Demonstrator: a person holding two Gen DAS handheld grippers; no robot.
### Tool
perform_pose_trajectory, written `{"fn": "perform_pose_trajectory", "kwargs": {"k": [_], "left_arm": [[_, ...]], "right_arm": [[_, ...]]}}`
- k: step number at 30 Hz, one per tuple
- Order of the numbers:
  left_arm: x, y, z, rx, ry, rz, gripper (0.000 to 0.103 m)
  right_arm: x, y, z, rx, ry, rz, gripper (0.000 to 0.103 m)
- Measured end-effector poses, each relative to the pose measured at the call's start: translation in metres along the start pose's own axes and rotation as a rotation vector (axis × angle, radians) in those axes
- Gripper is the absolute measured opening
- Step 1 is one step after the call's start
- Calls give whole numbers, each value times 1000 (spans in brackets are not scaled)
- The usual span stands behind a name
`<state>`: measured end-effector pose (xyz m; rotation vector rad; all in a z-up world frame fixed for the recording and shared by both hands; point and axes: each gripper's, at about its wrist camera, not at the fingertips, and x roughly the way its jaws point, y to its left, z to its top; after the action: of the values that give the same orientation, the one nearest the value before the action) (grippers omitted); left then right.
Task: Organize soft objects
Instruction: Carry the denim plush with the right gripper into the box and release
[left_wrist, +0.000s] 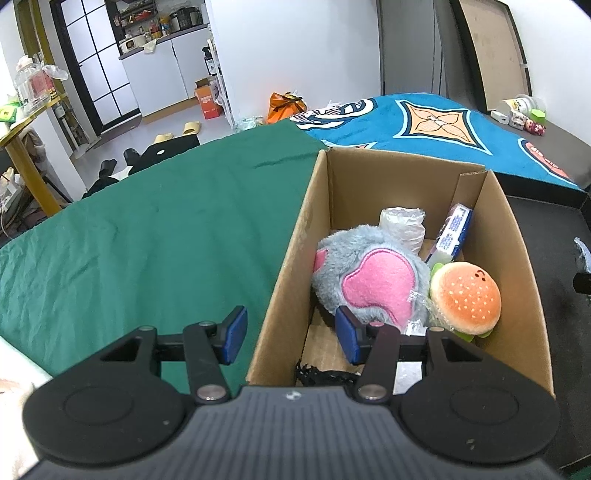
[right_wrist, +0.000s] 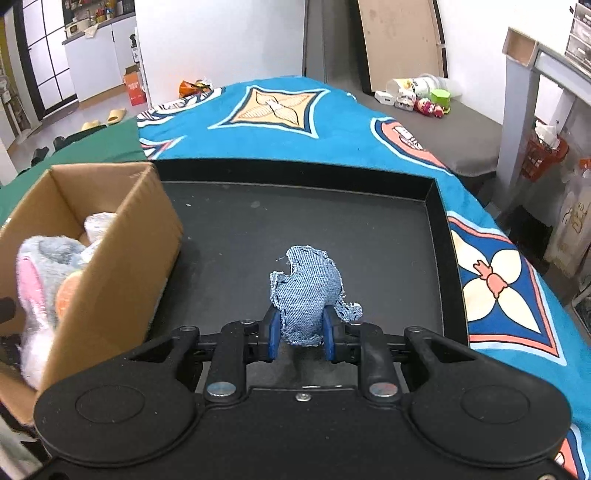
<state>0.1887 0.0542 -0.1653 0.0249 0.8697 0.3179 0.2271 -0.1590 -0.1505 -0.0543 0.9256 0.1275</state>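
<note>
The cardboard box (right_wrist: 110, 251) stands at the left end of the tray (right_wrist: 436, 229), holding the plush mouse (left_wrist: 369, 280) left of the burger toy (left_wrist: 465, 295); the denim toy (right_wrist: 306, 295) sits between the right gripper's (right_wrist: 301, 332) 2 fingers over the tray; the left gripper (left_wrist: 291, 332) straddles the box's left wall.

The right gripper (right_wrist: 301, 334) has its blue fingers (right_wrist: 274, 334) pressed against both sides of a small denim stuffed piece (right_wrist: 306, 295), which stands up over the black tray (right_wrist: 439, 236). At the left, touching the tray's left part, sits a cardboard box (right_wrist: 122, 266) holding a grey and pink plush (right_wrist: 40, 266). Beyond the tray spreads a blue patterned blanket (right_wrist: 332, 125)
</note>
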Motion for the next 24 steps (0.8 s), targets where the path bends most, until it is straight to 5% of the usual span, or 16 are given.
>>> {"fn": "perform_pose_trajectory", "kwargs": {"k": [24], "left_arm": [[-13, 20, 0, -28, -17, -112, 47]], "right_arm": [[-72, 39, 17, -63, -136, 82, 23]]}}
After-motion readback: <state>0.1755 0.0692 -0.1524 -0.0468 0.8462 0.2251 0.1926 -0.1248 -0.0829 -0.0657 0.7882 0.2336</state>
